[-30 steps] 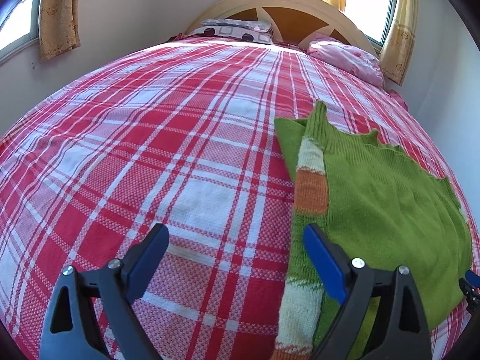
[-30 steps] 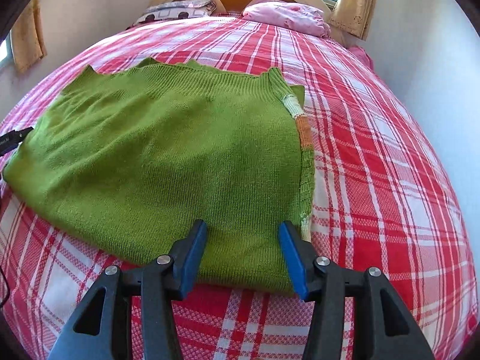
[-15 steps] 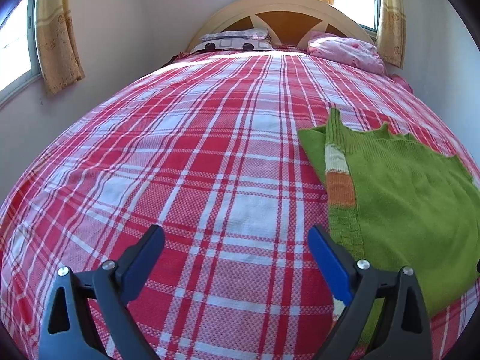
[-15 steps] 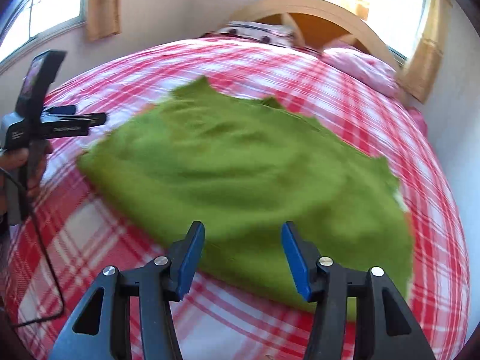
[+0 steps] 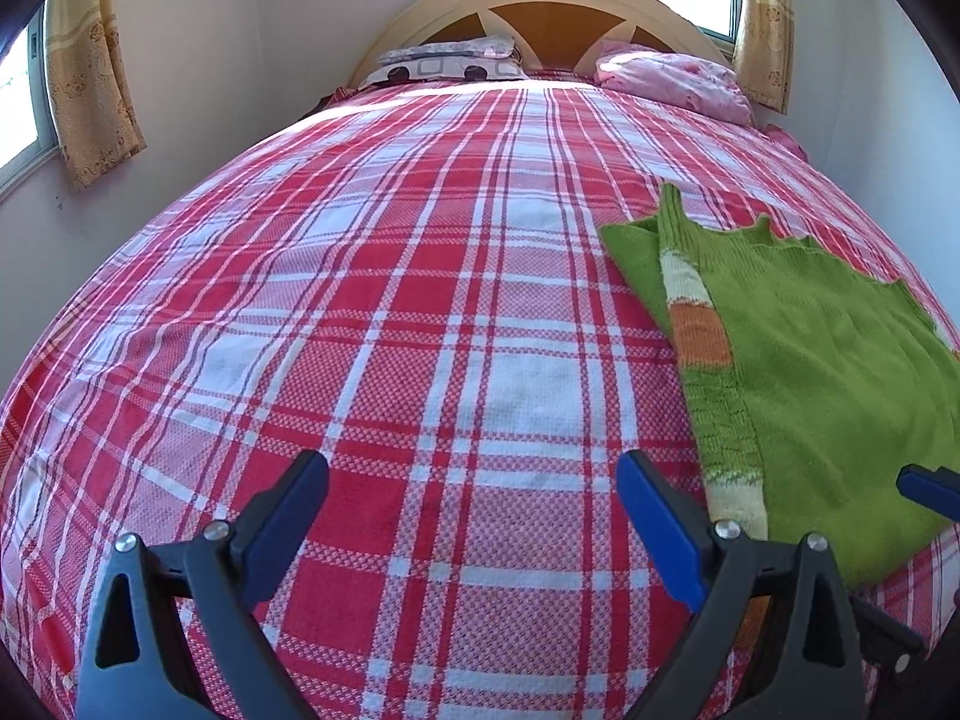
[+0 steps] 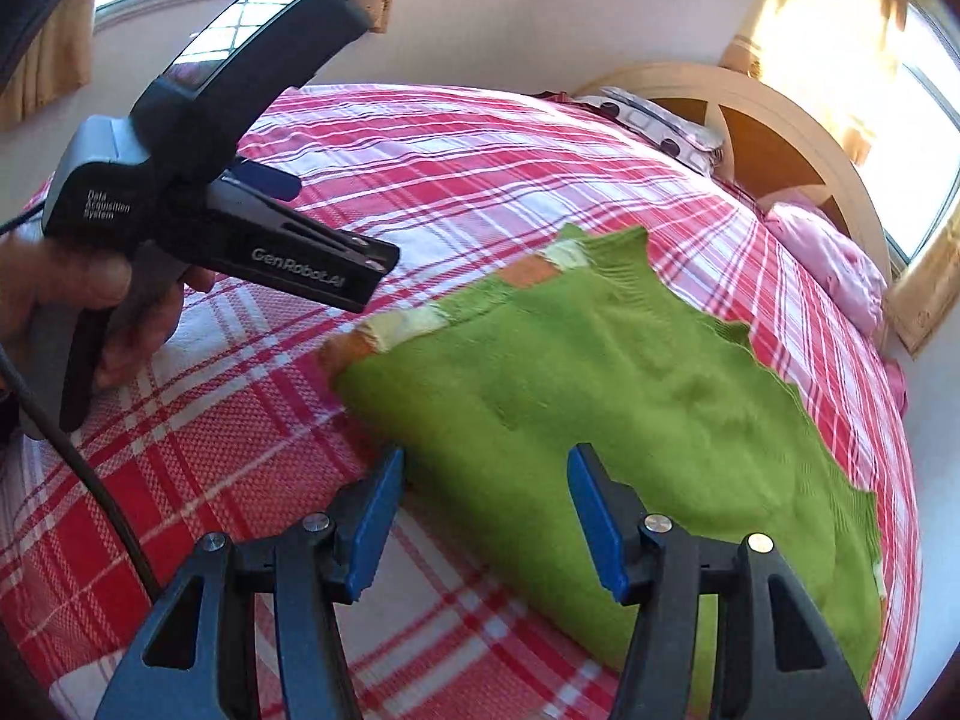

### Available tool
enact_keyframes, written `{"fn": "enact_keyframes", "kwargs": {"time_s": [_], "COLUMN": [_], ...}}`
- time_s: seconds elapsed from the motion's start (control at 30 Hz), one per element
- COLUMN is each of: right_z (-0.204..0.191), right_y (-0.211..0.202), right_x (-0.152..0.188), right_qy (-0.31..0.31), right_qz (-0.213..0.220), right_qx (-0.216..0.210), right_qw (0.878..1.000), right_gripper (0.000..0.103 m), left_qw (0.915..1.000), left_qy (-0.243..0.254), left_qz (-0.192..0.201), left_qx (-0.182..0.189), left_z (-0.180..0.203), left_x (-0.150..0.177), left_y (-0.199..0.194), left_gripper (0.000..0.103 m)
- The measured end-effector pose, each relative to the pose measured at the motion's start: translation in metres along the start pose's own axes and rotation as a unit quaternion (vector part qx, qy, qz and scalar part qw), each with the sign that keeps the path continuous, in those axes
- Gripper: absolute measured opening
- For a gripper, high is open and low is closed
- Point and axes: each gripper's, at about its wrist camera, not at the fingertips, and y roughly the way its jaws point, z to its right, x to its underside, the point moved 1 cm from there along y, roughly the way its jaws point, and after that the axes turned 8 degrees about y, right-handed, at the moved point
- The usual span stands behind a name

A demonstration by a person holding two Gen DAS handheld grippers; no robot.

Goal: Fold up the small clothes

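A green knitted sweater (image 6: pixel 600 390) lies flat on the red plaid bedspread (image 5: pixel 420 330). A band (image 5: pixel 699 330) striped in white and orange runs along its left edge. My right gripper (image 6: pixel 483 468) hovers at the sweater's near left corner. Its jaws are opening, with cloth showing between them and the pads not pressing on it. My left gripper (image 5: pixel 471 480) stands wide open over bare bedspread just left of the sweater (image 5: pixel 828 372). In the right wrist view a hand (image 6: pixel 90 294) holds the left gripper (image 6: pixel 336 222). A blue pad (image 5: pixel 927 489) of the right gripper pokes in at the left wrist view's right edge.
Two pillows (image 5: pixel 678 84) lie against the wooden headboard (image 5: pixel 558 12) at the far end. Walls and curtained windows (image 5: pixel 90 78) close in on both sides of the bed. A black cable (image 6: pixel 78 468) trails from the left gripper across the near bedspread.
The right gripper has swept left along the sweater's near edge and rolled, ending beside the left gripper. The left gripper has shifted slightly left, off the striped band.
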Motion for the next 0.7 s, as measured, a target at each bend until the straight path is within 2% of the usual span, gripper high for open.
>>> {"fn": "enact_keyframes", "kwargs": {"time_s": [0.3, 0.57, 0.7], "right_z": [-0.017, -0.031, -0.035], "right_y": [0.012, 0.023, 0.024], "right_x": [-0.002, -0.008, -0.008], "right_qy": [-0.015, -0.050, -0.055], "right_qz": [-0.002, 0.009, 0.013], "right_qx": [0.008, 0.052, 0.066], "right_qw": [1.000, 0.997, 0.996], "right_gripper": [0.058, 0.058, 0.058], "left_qw": [0.9998, 0.9991, 0.9979], "left_qy": [-0.008, -0.018, -0.034], "left_qz": [-0.013, -0.023, -0.010], "left_qx": [0.016, 0.031, 0.054], "left_z": [-0.006, -0.012, -0.016], "left_x": [-0.001, -0.008, -0.016], "left_y": [0.010, 0.022, 0.026], "left_gripper": [0.099, 0.099, 0.099]}}
